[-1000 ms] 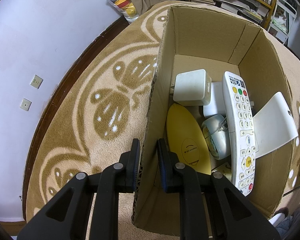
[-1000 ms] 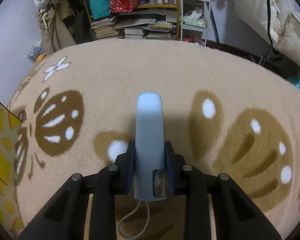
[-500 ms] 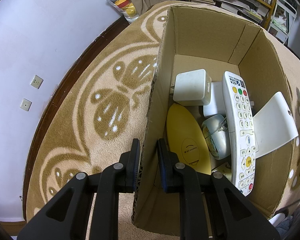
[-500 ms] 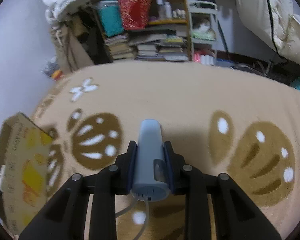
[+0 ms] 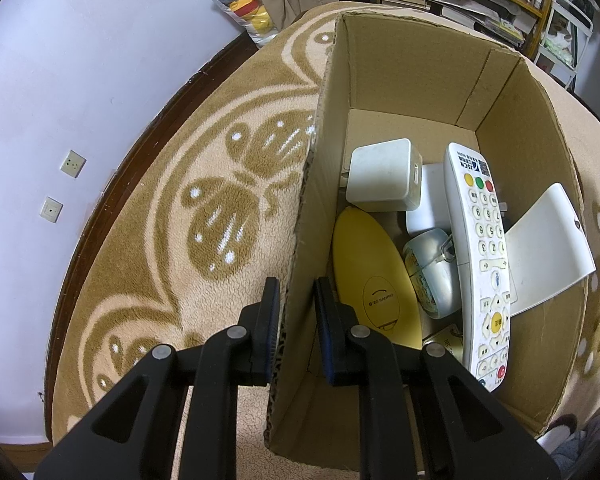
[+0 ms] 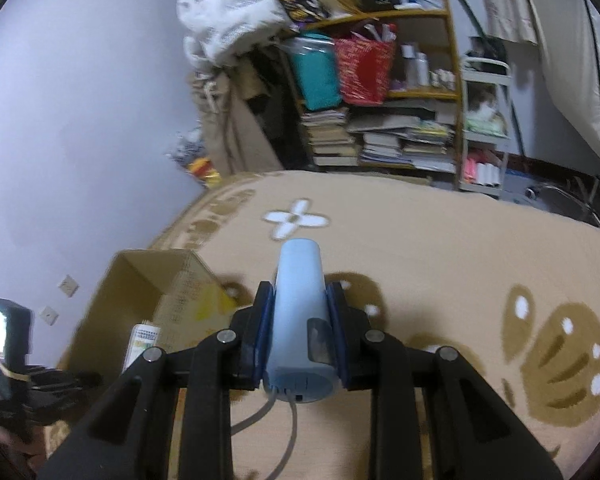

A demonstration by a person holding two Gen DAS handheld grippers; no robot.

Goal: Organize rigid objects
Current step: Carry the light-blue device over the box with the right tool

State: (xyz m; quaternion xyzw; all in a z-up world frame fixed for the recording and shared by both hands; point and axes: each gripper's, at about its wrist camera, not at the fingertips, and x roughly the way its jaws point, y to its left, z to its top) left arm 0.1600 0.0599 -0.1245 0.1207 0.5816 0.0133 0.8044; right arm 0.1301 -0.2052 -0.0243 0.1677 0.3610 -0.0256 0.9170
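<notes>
My left gripper [image 5: 296, 300] is shut on the left wall of an open cardboard box [image 5: 420, 80] on the rug. In the box lie a white remote [image 5: 480, 256], a yellow oval device [image 5: 374, 276], a white cube adapter [image 5: 382, 176], a silver mouse [image 5: 430, 272] and a white curved piece [image 5: 548, 248]. My right gripper [image 6: 298, 312] is shut on a light blue cylindrical device [image 6: 298, 312] with a grey cord, held in the air above the rug. The box [image 6: 140, 300] lies to its lower left in the right wrist view.
The beige and brown patterned rug [image 5: 220, 208] runs up to a white wall with two sockets [image 5: 72, 163]. Shelves of books and bags [image 6: 380, 120] and a white cart [image 6: 484, 128] stand beyond the rug's far edge. A plush bag [image 5: 244, 0] lies by the wall.
My right gripper has lifted the blue device off the rug and swung left, so the box has come into its view. My left gripper has not moved.
</notes>
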